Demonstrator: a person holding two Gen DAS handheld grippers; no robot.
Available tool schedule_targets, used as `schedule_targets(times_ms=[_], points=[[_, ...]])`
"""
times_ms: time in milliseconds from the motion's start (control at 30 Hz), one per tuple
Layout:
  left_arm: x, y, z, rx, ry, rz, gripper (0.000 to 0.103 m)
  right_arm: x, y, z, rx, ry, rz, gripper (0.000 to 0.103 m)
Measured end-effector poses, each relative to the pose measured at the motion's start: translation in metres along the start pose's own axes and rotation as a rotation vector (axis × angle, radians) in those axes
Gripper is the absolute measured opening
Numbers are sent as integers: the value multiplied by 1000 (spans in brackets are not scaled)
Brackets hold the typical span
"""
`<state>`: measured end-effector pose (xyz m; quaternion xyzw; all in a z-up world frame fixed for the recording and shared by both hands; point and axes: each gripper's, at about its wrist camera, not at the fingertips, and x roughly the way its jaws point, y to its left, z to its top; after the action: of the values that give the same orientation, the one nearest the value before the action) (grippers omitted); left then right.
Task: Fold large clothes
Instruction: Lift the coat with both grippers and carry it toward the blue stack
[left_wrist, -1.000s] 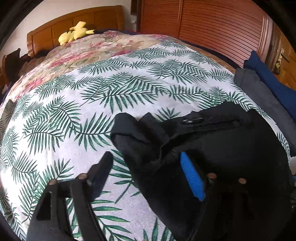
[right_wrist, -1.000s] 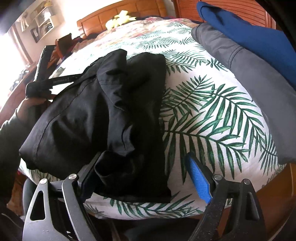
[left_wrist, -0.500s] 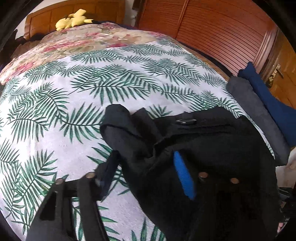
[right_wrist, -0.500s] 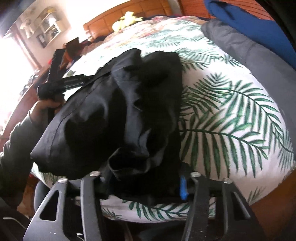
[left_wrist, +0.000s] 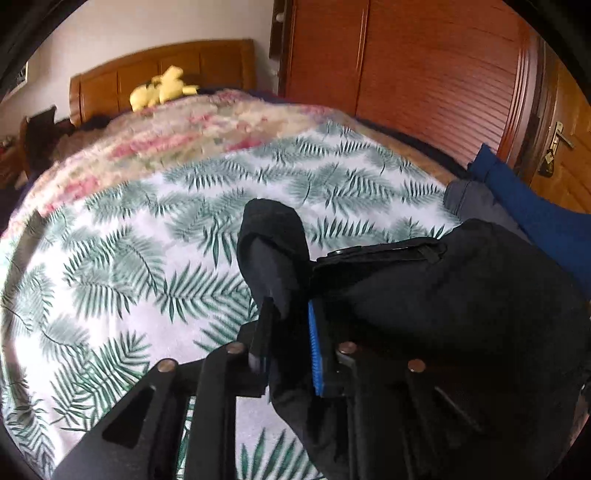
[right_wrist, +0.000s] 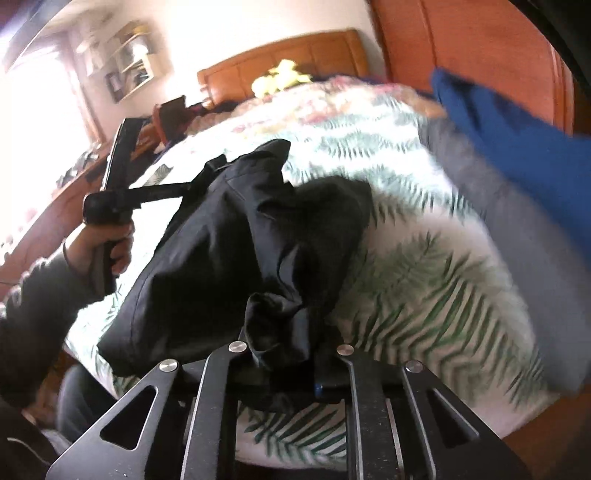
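Bed (left_wrist: 122, 295) with wooden headboard (left_wrist: 162, 74); louvred wooden wardrobe (left_wrist: 436, 74) alongside; white wall; wall shelf (right_wrist: 129, 62); bright window light at left.

Both views: strong fisheye bending, dark vignette arcs at corners. Daylight only, no lamp seen. Right wrist view: window (right_wrist: 33, 122) at left blown out to white, glare washing over shelf (right_wrist: 129, 59) and wall beside it. Motion blur heavy on right side: blue cloth (right_wrist: 517, 140) and leaf-print cover (right_wrist: 424, 280) smeared. Left wrist view: even, softer light; floral quilt (left_wrist: 177, 147) and leaf print blurred. Black garment (left_wrist: 461, 302) very dark, folds barely readable. Near tool frame sharp in both.
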<state>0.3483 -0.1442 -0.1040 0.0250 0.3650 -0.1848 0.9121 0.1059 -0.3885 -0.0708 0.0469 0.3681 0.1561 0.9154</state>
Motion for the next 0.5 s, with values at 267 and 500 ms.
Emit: schedule_targets(times_ms=[267,500], points=[[-35,-67,66,46,-156,-34,9,-45,-35,46,-30,-164,-61,10],[-58,-135,133,86,-274,-138,9,-115,-73,101,-76,-304,-202,10]])
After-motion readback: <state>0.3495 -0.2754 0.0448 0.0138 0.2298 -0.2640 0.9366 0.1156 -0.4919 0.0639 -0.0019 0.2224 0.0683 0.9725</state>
